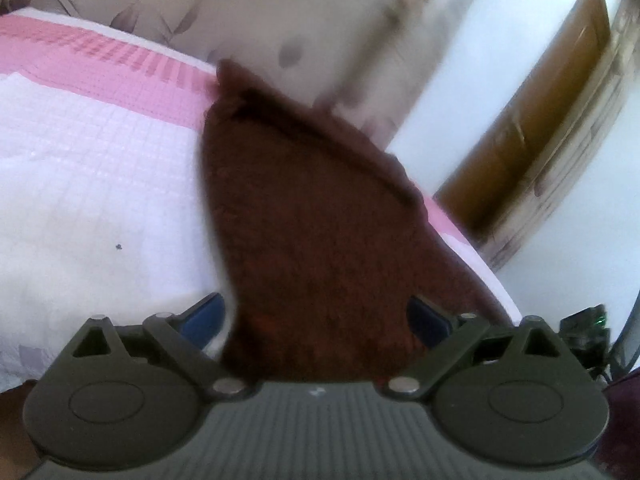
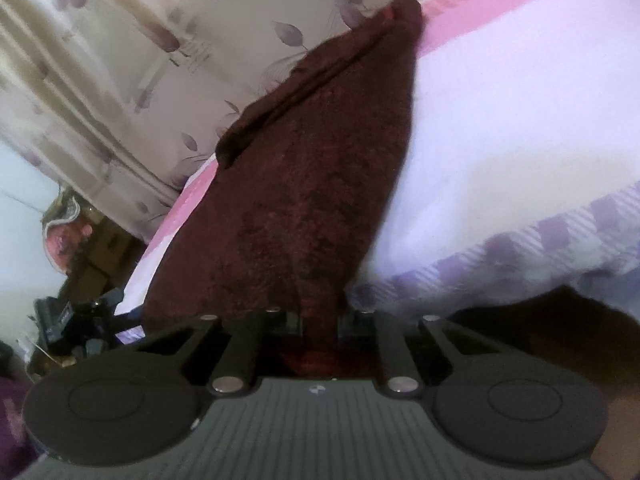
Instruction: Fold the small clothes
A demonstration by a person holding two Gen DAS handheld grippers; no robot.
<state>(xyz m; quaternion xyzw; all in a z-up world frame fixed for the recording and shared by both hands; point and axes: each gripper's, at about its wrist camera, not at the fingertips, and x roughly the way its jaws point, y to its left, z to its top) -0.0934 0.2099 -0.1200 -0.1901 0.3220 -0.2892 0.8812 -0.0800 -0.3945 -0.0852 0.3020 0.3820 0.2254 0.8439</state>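
A dark maroon cloth (image 1: 304, 216) lies across a bed covered with a white quilted bedspread (image 1: 92, 184) that carries a pink border band (image 1: 100, 60). In the left wrist view the cloth runs from the gripper's mouth up toward the far edge of the bed, narrowing to a point near the pink band, with a folded or doubled edge along its right side.

The left gripper (image 1: 320, 320) stands wide open — its blue-padded fingers (image 1: 204, 314) sit well apart on either side of the cloth, which passes between them and over the gripper's front. Whether either pad touches the fabric is hard to tell, since the frame is blurred.

In the right wrist view the same cloth (image 2: 304, 184) rises from the gripper toward a rolled corner at the top, again with a thick folded edge along its left side. The right gripper (image 2: 320, 324) is closed down to a narrow gap and pinches a bunched strip of the cloth between its fingers; the fabric gathers into a tight neck just where it enters the jaws.

Behind the bed hangs a pale curtain with purple leaf print (image 2: 132, 52). A wooden door (image 1: 536, 120) shows in the left view, set in a white wall. The near edge of the bedspread carries a purple checked band (image 2: 520, 248) — beside the cloth, not under it
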